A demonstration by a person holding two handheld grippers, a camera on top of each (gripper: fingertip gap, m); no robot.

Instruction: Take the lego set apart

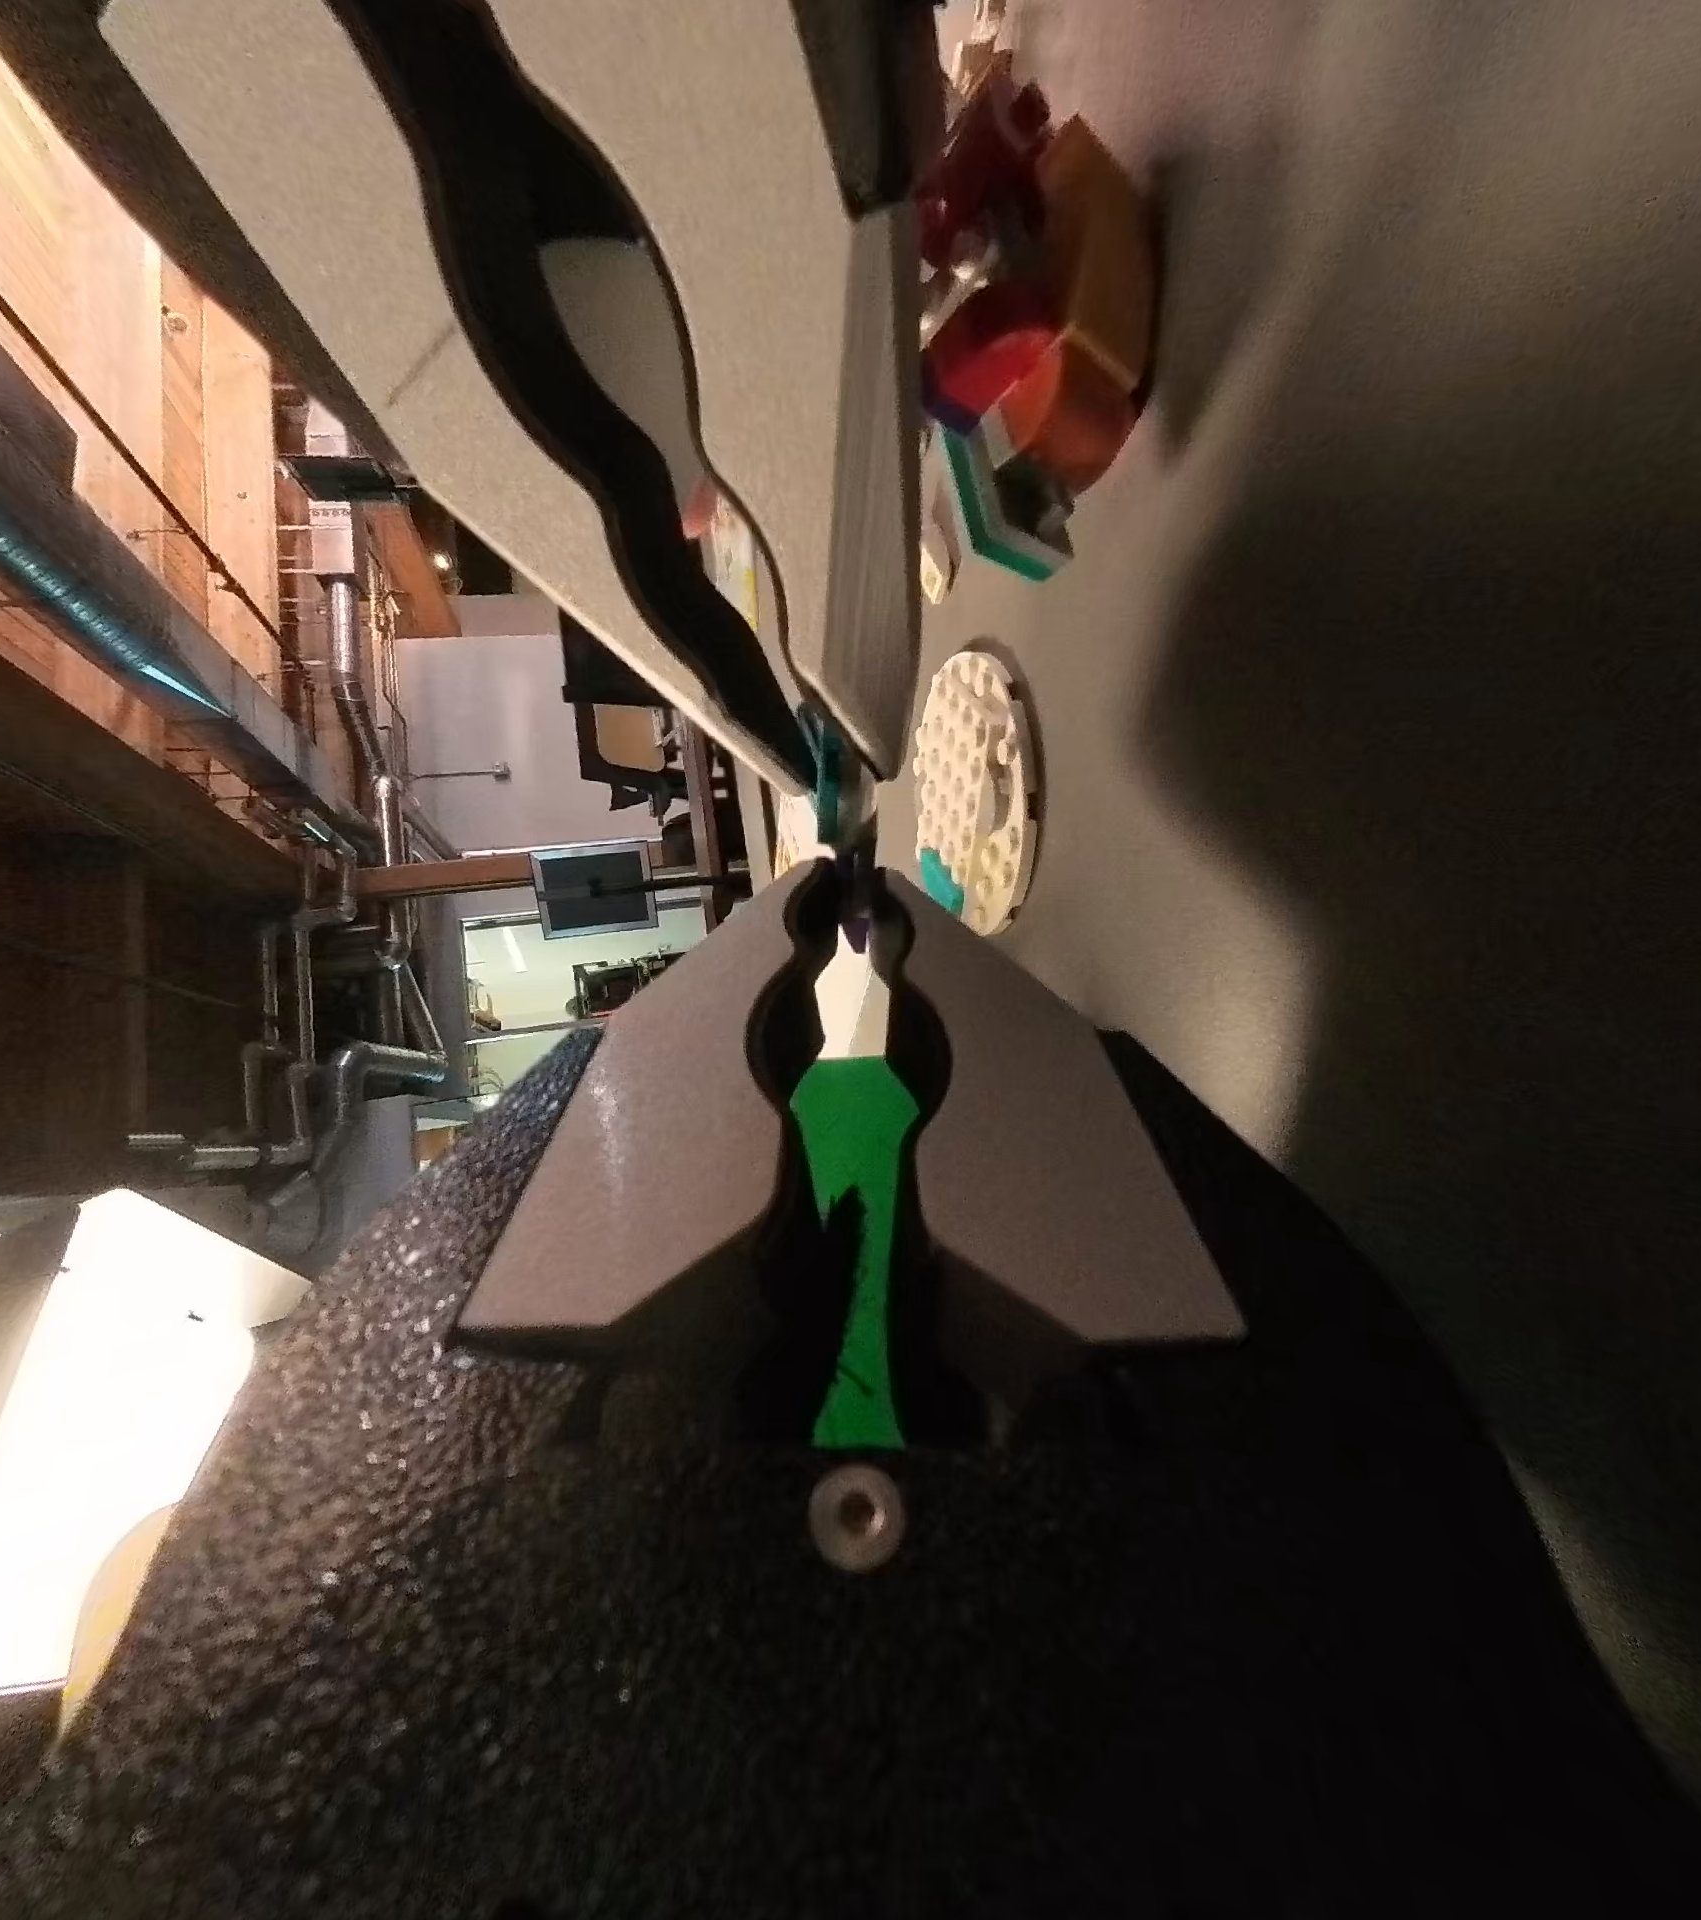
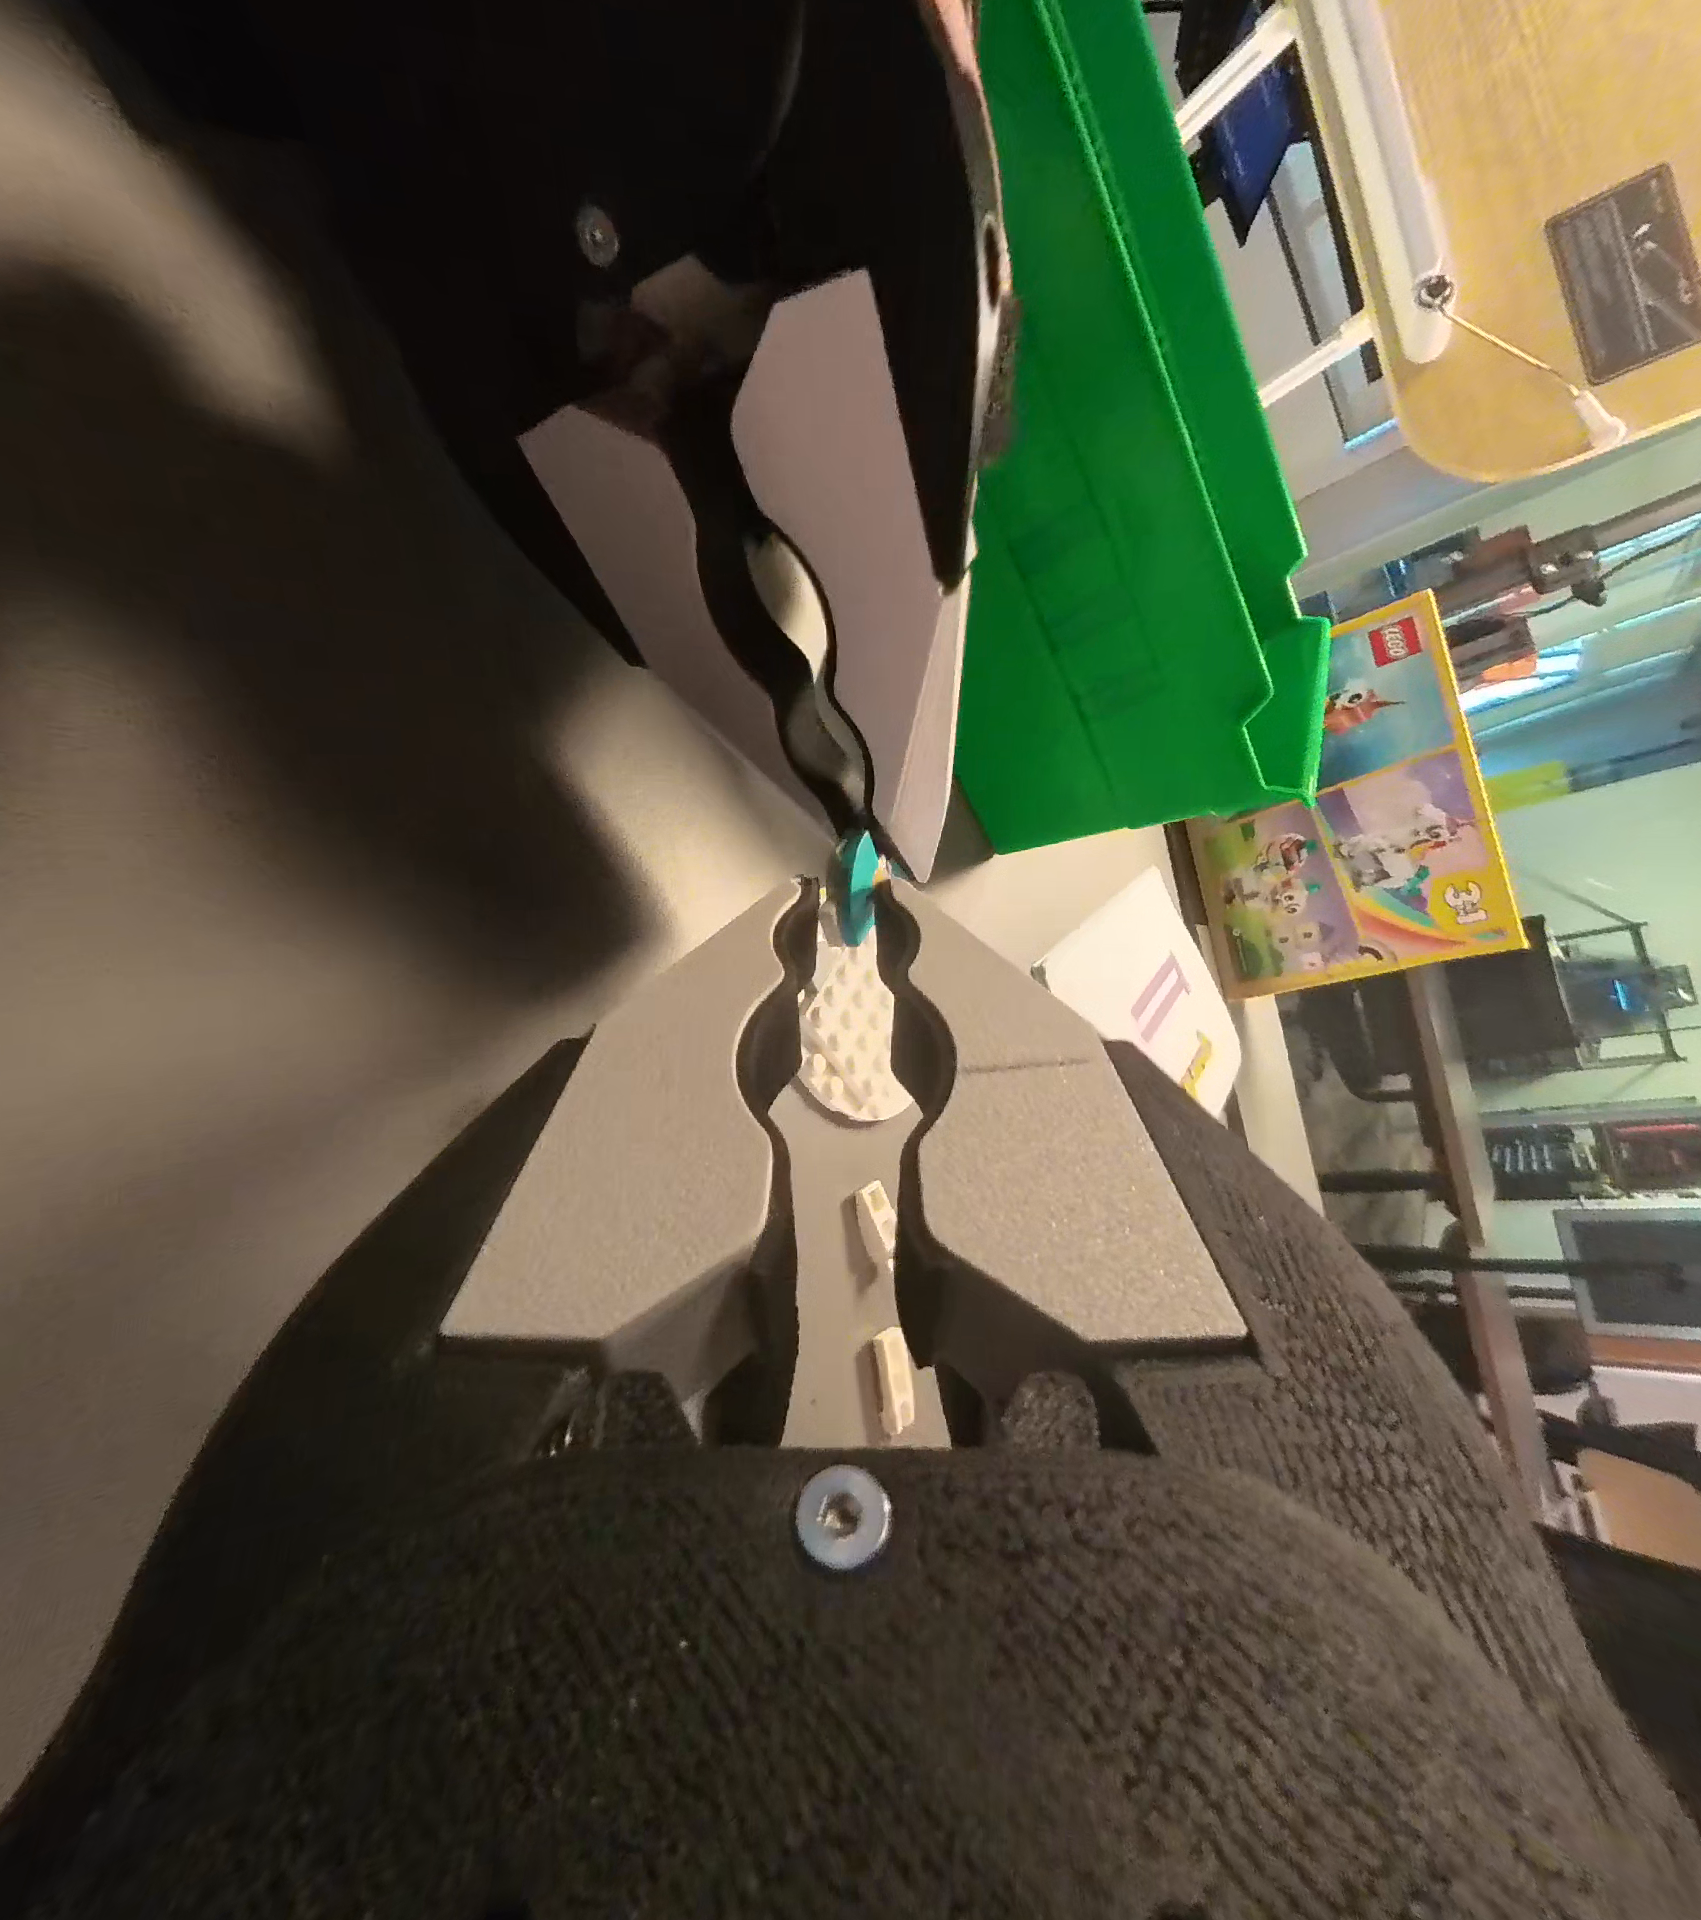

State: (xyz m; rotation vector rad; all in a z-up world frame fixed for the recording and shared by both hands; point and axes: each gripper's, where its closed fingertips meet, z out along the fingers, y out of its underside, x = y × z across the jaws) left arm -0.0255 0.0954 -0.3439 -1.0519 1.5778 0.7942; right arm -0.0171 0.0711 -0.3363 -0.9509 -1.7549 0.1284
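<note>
A small lego piece is held between both grippers above the grey table. Its teal end sits in the tips of my right gripper, which comes in from the top of the left wrist view. Its dark purple end sits in my left gripper. In the right wrist view my right gripper is shut on the teal piece, and the left gripper meets it tip to tip from above. A white round studded plate lies on the table just beyond; it also shows between the fingers in the right wrist view.
A pile of red, orange and teal lego parts lies farther along the table. Two small white pieces lie near the plate. A green bin, a lego box and a white sheet stand at the table's far side. Both grippers' tips are close together, under 4 cm apart.
</note>
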